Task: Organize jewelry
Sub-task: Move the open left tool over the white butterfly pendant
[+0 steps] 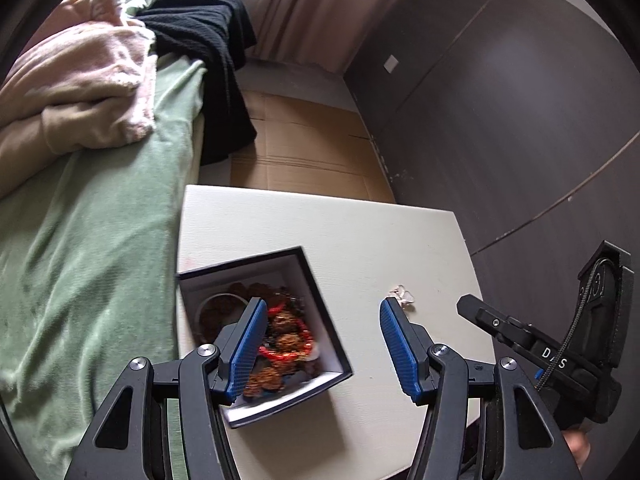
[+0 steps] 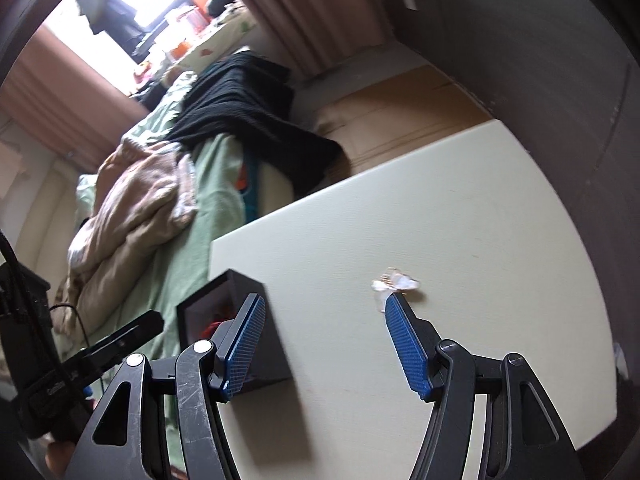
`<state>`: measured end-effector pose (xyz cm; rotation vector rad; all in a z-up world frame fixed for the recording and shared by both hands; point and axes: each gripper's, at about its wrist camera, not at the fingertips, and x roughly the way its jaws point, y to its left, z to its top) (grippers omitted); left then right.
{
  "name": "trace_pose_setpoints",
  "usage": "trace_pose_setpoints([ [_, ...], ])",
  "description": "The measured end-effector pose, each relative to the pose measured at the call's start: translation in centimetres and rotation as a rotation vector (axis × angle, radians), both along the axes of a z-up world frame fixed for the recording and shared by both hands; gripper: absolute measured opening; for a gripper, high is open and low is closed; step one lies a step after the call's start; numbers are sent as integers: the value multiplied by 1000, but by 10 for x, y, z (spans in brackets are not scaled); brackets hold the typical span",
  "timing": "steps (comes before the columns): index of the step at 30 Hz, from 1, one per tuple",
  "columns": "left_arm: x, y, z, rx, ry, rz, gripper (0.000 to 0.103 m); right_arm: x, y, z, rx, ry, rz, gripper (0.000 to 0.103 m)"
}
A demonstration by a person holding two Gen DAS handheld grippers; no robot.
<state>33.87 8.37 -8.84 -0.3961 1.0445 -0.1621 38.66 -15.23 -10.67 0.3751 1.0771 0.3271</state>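
Note:
A black box (image 1: 320, 292) with a white inside sits on the cream table (image 1: 360, 240) and holds a heap of red and brown bead jewelry (image 1: 288, 340) and a round bangle (image 1: 218, 304). A small pale jewelry piece (image 1: 404, 295) lies loose on the table to the right of the box. My left gripper (image 1: 323, 307) is open and empty above the box's right edge. My right gripper (image 2: 325, 304) is open and empty, with the pale piece (image 2: 394, 282) just beyond its right fingertip (image 2: 394, 312) and the box (image 2: 224, 300) at its left.
A bed with a green sheet (image 1: 100, 240), a pink blanket (image 1: 80, 88) and a black garment (image 1: 208, 40) lies left of the table. Cardboard (image 1: 300, 148) covers the floor behind. A dark wardrobe wall (image 1: 500, 120) stands at the right. The right gripper's body (image 1: 560, 344) shows at the table's right edge.

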Motion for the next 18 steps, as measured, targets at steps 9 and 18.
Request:
trace_pose_setpoints([
  [9, 20, -53, -15, 30, 30, -69, 60, 1, -47, -13, 50, 42, -113, 63],
  [18, 43, -104, -41, 86, 77, -130, 60, 12, -81, -28, 86, 84, -161, 63],
])
